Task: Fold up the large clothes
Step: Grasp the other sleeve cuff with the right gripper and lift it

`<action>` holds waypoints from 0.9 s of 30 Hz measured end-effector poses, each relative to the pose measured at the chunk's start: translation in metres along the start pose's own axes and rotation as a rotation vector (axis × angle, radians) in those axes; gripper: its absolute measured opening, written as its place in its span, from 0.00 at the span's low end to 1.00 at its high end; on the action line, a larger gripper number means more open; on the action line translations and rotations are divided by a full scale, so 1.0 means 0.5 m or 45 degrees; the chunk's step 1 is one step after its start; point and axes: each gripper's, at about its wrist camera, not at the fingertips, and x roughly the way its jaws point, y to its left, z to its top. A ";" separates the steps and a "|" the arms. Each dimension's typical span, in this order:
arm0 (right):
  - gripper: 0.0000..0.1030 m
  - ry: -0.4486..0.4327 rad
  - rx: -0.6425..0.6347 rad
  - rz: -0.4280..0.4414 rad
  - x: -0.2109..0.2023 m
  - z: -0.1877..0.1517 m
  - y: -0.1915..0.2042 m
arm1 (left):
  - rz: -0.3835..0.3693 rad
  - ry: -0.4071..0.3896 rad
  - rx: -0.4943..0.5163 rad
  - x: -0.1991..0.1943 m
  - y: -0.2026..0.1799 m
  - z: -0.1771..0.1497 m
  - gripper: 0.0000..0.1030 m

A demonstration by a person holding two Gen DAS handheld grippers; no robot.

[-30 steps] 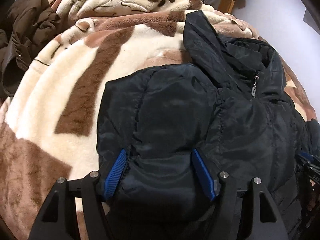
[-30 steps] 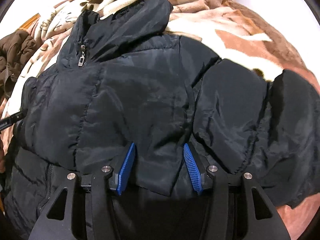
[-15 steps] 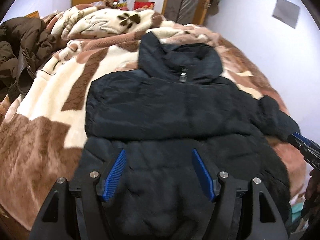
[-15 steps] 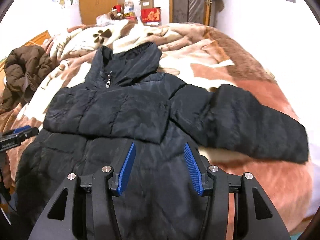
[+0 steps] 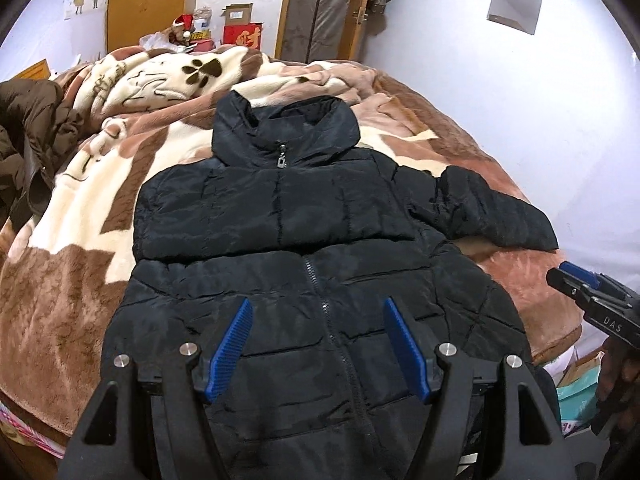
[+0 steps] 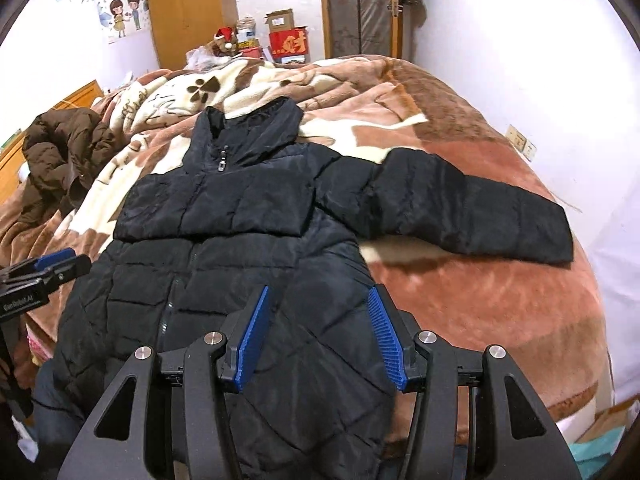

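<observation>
Hovering above the hem end of the black puffer jacket (image 5: 280, 216), both tools hold nothing: the left gripper (image 5: 316, 346) has its 2 blue pads apart with only air between them, and the right gripper (image 6: 320, 334) likewise, jaws spread and clear of the fabric. The jacket lies front-up, zipped, centre frame in both views, on the brown-and-cream blanket (image 5: 80, 184), collar toward the top of the frame and hem running off the bed edge at the bottom. 1 sleeve looks folded across the chest, forming the horizontal band at mid-frame; the other sleeve (image 6: 472, 208) is stretched out flat to the right of the frame, well apart from the body. My read: the next step is that right-side sleeve. To do it well, I'd pinch it near the cuff with the right tool, lift just enough to clear the puffy quilting, and lay it straight across the chest so it stacks on the first fold rather than bunching. The left tool could pin the shoulder seam as a hinge. Puffer fill springs back, so press the fold flat before letting go. A brown coat (image 6: 60, 160) is heaped at the left of the frame, clear of the work.
</observation>
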 end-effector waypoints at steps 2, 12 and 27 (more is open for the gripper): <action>0.50 0.001 0.021 -0.017 0.002 0.001 -0.017 | 0.005 -0.005 0.012 0.002 -0.011 0.003 0.68; 0.50 0.036 0.103 -0.071 0.049 -0.002 -0.096 | 0.014 0.016 0.035 0.063 -0.030 0.034 0.68; 0.59 0.147 0.558 -0.122 0.220 -0.004 -0.401 | 0.048 0.093 0.054 0.235 -0.026 0.089 0.68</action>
